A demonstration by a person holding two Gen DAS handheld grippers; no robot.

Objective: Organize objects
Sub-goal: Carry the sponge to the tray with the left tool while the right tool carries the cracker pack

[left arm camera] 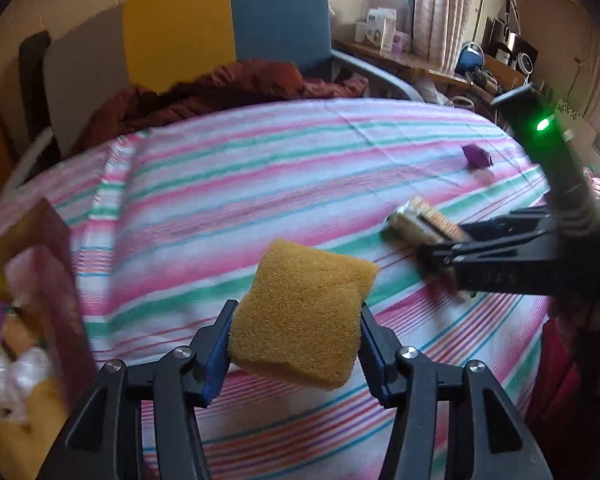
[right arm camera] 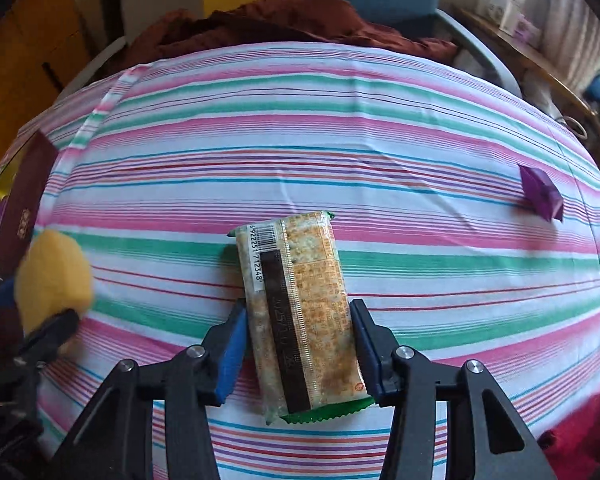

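Left wrist view: the left gripper (left arm camera: 296, 344) holds a yellow sponge (left arm camera: 302, 316) clamped between its jaws, lifted above the striped bed (left arm camera: 260, 168), with a dark red box (left arm camera: 56, 280) of mixed small items at the left edge. Right wrist view: the right gripper (right arm camera: 298, 354) has its jaws on either side of a cracker packet (right arm camera: 296, 308) that lies on the bed; the right pad appears to touch the wrapper, the left stands just apart, so the grip does not look closed. Risks, as judged: the slick wrapper could slide out or the crackers crush under a hard squeeze; the soft sponge could spring free if carried fast; the two grippers are near enough to collide. Count: one sponge, one cracker packet, one purple wrapped piece (right arm camera: 542, 196), one box.
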